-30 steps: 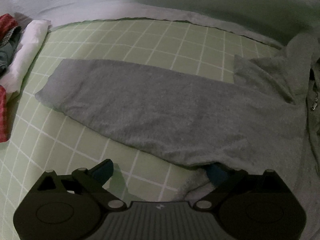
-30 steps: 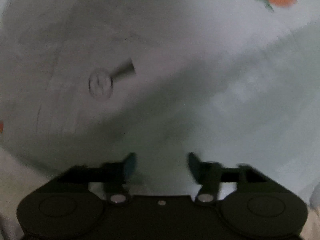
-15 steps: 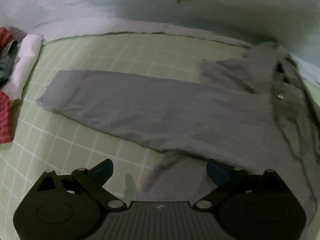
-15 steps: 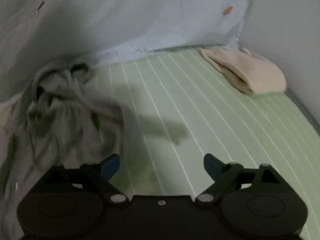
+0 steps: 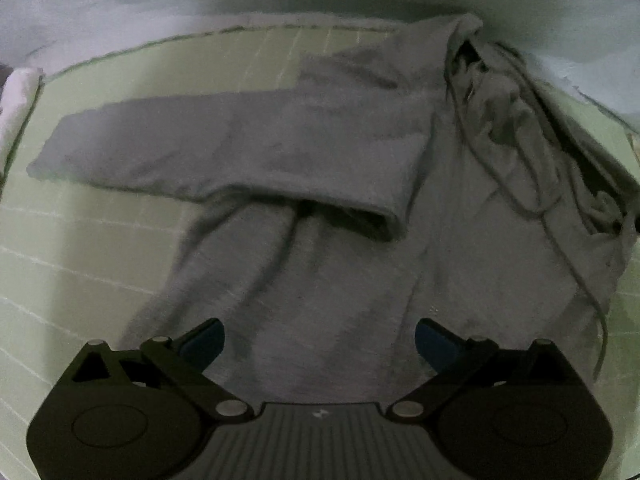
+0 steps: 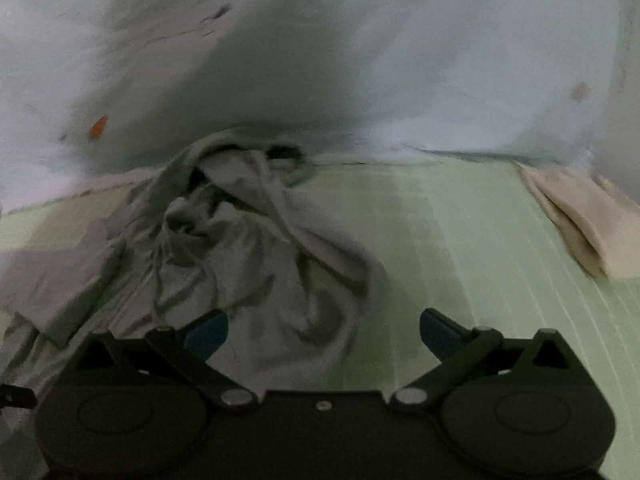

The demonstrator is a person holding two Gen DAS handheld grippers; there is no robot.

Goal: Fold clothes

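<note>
A grey hooded sweatshirt (image 5: 320, 168) lies on the green checked bed sheet (image 5: 80, 248). One sleeve is folded across its body toward the left, and the crumpled hood with drawstrings (image 5: 516, 120) lies at the right. My left gripper (image 5: 318, 340) is open and empty, just above the sweatshirt's lower part. In the right wrist view the crumpled hood end of the sweatshirt (image 6: 248, 240) lies left of centre. My right gripper (image 6: 324, 330) is open and empty over its right edge.
A pale blue sheet with small orange prints (image 6: 360, 60) rises behind the bed. A folded beige garment (image 6: 580, 224) lies at the right. A white folded cloth (image 5: 18, 96) sits at the far left edge. Bare green sheet (image 6: 480, 240) lies right of the sweatshirt.
Both grippers have shifted over the sweatshirt. The left view moved right so the hood and lower body are in view. The right gripper opened from narrow and swung down from the blue sheet.
</note>
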